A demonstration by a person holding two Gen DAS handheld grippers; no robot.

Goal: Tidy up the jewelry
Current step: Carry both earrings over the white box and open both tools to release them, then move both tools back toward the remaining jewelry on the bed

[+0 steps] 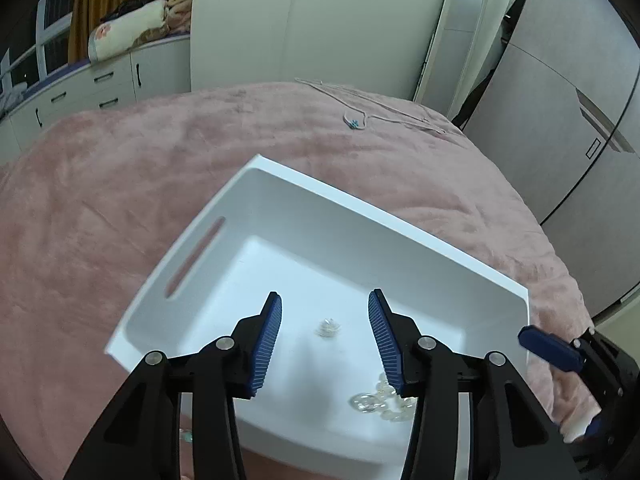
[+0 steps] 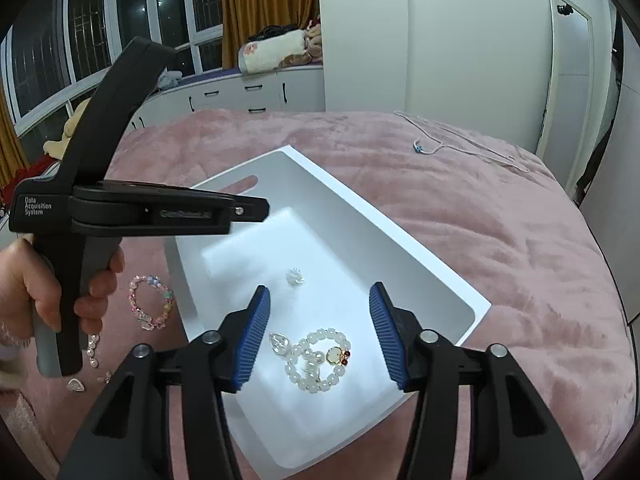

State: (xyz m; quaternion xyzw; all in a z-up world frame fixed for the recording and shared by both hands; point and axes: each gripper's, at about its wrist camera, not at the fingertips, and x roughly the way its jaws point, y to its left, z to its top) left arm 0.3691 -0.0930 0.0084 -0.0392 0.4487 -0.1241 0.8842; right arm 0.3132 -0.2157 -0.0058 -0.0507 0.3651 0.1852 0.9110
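Note:
A white tray [image 1: 384, 216] lies on the pink bed cover; it also shows in the right wrist view [image 2: 344, 200]. In it lie a white bead bracelet [image 2: 320, 360] with an amber charm, a clear drop stone [image 2: 279, 343] and a small clear piece [image 2: 295, 277], also seen from the left wrist [image 1: 328, 327]. My left gripper [image 1: 325, 308] is open and empty above the tray. My right gripper [image 2: 319, 298] is open and empty above the bracelet. A pastel bead bracelet [image 2: 151, 302] and small pieces [image 2: 92, 350] lie on the cover left of the tray.
A thin chain necklace with a blue pendant [image 2: 420, 148] lies far back on the bed [image 2: 500, 240]; it also shows in the left wrist view [image 1: 354, 123]. A white wardrobe [image 2: 440, 32], a mirror and drawers stand behind the bed.

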